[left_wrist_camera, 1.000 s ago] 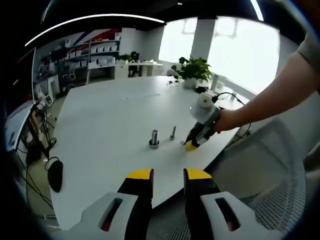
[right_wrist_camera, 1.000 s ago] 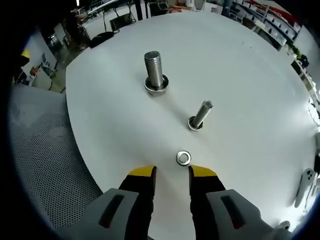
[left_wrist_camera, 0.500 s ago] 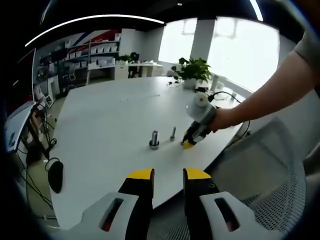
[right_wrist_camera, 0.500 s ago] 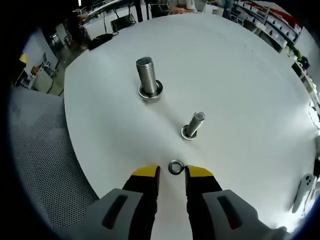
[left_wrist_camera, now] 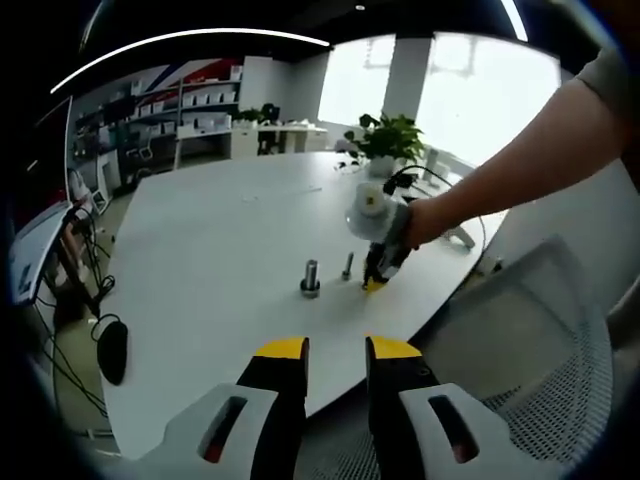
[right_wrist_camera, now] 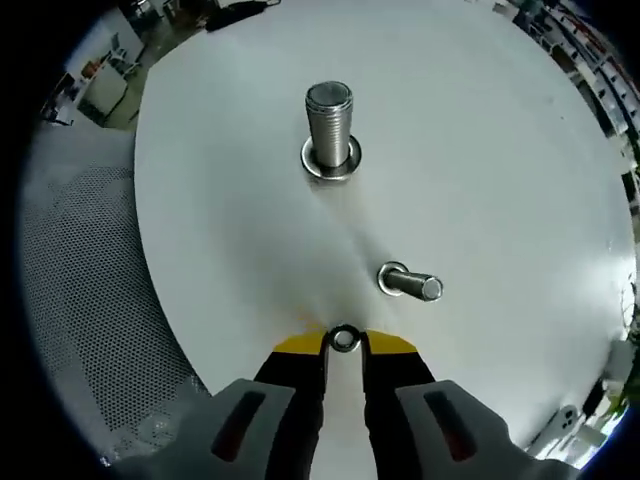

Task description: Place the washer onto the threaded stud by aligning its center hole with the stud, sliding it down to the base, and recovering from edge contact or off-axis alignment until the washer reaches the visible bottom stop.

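Note:
A small steel washer (right_wrist_camera: 344,339) lies on the white round table (right_wrist_camera: 230,250), pinched between the yellow fingertips of my right gripper (right_wrist_camera: 344,344), which is shut on it. Just beyond stands the thin threaded stud (right_wrist_camera: 410,285). Farther off is a thick threaded stud (right_wrist_camera: 329,130) with a washer at its base. In the left gripper view, a hand holds the right gripper (left_wrist_camera: 375,283) tip-down on the table beside the thin stud (left_wrist_camera: 348,266), with the thick stud (left_wrist_camera: 310,278) to its left. My left gripper (left_wrist_camera: 335,350) hangs open off the table's near edge, holding nothing.
A grey mesh chair (right_wrist_camera: 85,270) stands at the table's edge, and its back (left_wrist_camera: 545,340) sits under the person's arm. A black mouse (left_wrist_camera: 110,350) lies off the table's left side. A potted plant (left_wrist_camera: 385,140) and cables sit at the far edge.
My right gripper moved forward until the washer sat between its tips, its jaws narrowed onto it, and it tipped steeper over the table. The left gripper stayed put.

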